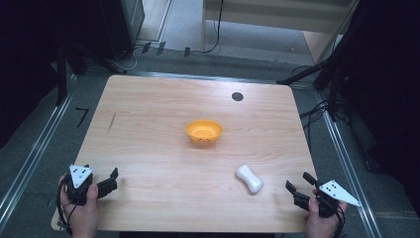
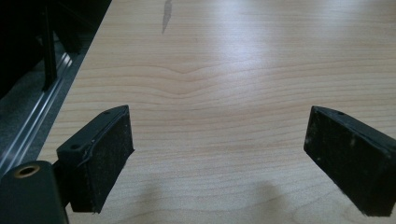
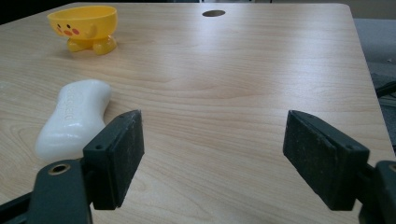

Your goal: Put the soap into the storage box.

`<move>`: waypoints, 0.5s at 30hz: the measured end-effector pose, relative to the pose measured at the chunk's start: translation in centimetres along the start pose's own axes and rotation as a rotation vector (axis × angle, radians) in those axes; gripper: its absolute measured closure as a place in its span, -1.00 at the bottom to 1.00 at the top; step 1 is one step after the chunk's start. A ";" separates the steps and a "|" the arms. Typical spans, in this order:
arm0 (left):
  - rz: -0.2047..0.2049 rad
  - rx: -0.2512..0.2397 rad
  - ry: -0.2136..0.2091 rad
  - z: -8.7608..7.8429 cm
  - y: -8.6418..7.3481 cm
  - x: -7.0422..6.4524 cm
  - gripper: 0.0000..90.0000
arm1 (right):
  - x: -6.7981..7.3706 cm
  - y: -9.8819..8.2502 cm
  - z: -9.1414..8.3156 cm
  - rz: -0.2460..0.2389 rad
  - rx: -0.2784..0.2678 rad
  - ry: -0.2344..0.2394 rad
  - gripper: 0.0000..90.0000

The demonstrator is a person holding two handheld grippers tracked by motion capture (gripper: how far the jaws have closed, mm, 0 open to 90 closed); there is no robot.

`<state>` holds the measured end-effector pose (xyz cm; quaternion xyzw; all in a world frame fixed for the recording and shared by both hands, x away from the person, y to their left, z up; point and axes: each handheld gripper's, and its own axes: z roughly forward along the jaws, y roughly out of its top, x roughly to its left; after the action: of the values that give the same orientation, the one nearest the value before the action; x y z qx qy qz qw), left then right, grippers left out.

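Two tools are held low at the near corners of the tabletop [image 1: 148, 134], the left tool [image 1: 110, 179] and the right tool [image 1: 300, 188], each with jaws spread wide and empty. A white soap bar [image 1: 249, 178] is seen lying just left of the right tool, and a yellow bowl [image 1: 204, 132] is set farther off at the centre.

Left tongs [image 1: 111, 179]: gripped in the person's left hand [image 1: 83, 208] at the near left corner, jaws spread wide with nothing between them, pointing right and slightly forward. Right tongs [image 1: 299, 187]: gripped in the right hand [image 1: 321, 222] at the near right corner, jaws likewise wide apart and empty, pointing left and forward.
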<state>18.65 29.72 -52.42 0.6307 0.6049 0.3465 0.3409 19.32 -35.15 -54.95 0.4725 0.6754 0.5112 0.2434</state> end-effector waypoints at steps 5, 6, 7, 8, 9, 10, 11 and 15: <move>-0.008 -0.002 -0.009 -0.1 0.0 0.1 -0.81 | 0.6 0.2 0.7 -0.044 0.074 -0.018 -0.38; -0.011 -0.002 -0.011 -0.1 0.0 0.1 -0.81 | 0.8 0.2 0.8 -0.057 0.083 -0.021 -0.37; -0.012 0.001 -0.010 -0.1 0.0 0.2 -0.81 | 0.9 0.2 0.9 -0.065 0.087 -0.019 -0.35; -0.012 0.001 -0.010 0.0 0.0 0.1 -0.81 | 0.9 0.2 0.9 -0.059 0.092 -0.005 -0.36; -0.009 0.000 -0.008 0.0 0.0 0.1 -0.81 | 1.0 0.2 0.9 -0.058 0.094 -0.014 -0.39; -0.008 0.001 -0.009 0.0 0.0 0.1 -0.81 | 1.0 0.2 0.8 -0.056 0.092 -0.009 -0.39; -0.006 0.002 -0.007 0.0 0.0 0.1 -0.81 | 0.9 0.2 0.8 -0.050 0.107 0.012 -0.39; -0.012 0.002 -0.005 0.0 0.0 0.1 -0.81 | 1.0 0.4 0.7 -0.055 0.120 0.013 -0.40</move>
<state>18.61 29.86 -52.39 0.6284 0.6081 0.3422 0.3439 19.58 -33.90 -54.63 0.4643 0.7190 0.4660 0.2241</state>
